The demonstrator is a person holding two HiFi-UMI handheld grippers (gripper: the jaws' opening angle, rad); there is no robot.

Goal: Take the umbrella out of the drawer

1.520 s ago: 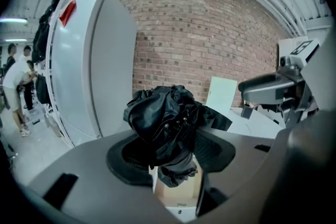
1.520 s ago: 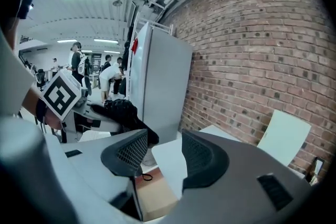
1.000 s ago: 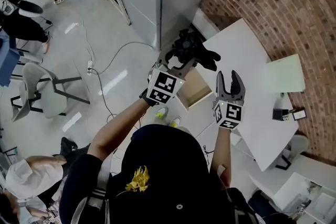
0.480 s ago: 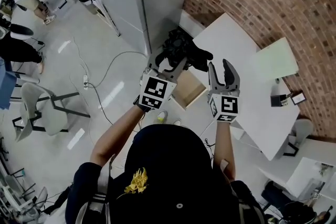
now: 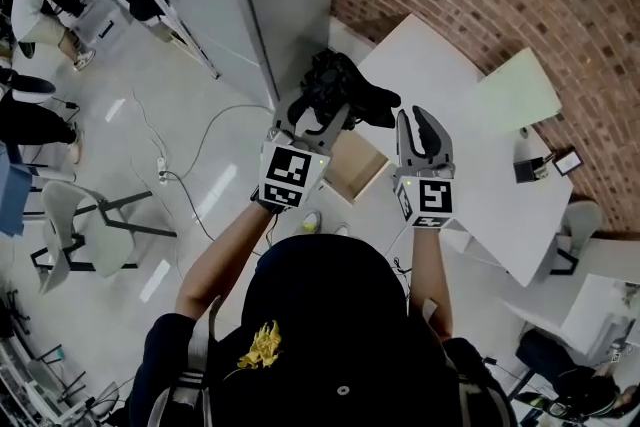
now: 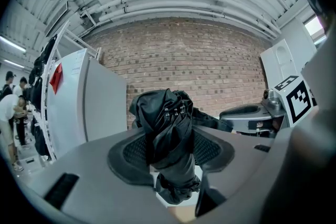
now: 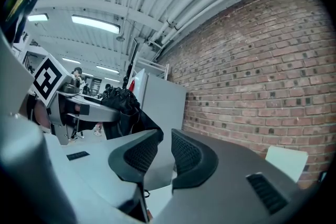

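Two claws up, one loaded. Left claw point(image 5: 320, 117) pinches the folded black umbrella point(image 5: 345, 87) across the middle of the bundle, pads biting on cloth from both sides. Right claw point(image 5: 421, 120) is empty: jaws closing on air with a narrow gap left, just right of the drawer point(image 5: 354, 167).

Umbrella is out. It sits clear above the drawer's far edge, touching neither the rim nor the wooden floor, and the drawer stands open below. My read is that extraction is done and the step in hand is carrying it off clean.

Notes for doing it well:
- The grip is on soft canopy, not obviously on the shaft. Cloth compresses and can creep, so hold squeeze constant and don't relax mid-move.
- Loose flap of fabric point(image 5: 383, 101) sticks out toward the right of the drawer, near the right claw. Don't let it drag across that claw or catch on the drawer's rim.
- Bundle is upright in the left claw, rib tips at the top and the lower end hanging below the pads. Carry the claw level with no wrist roll, or the bundle will pivot in the pads.
- Move sideways from the drawer toward the white bench point(image 5: 462, 120). Don't dip back over the opening.
- The right claw is best parked right of the drawer, or pinching the loose flap if the bundle starts to sag.

Can't tell whether the closure strap is fastened.
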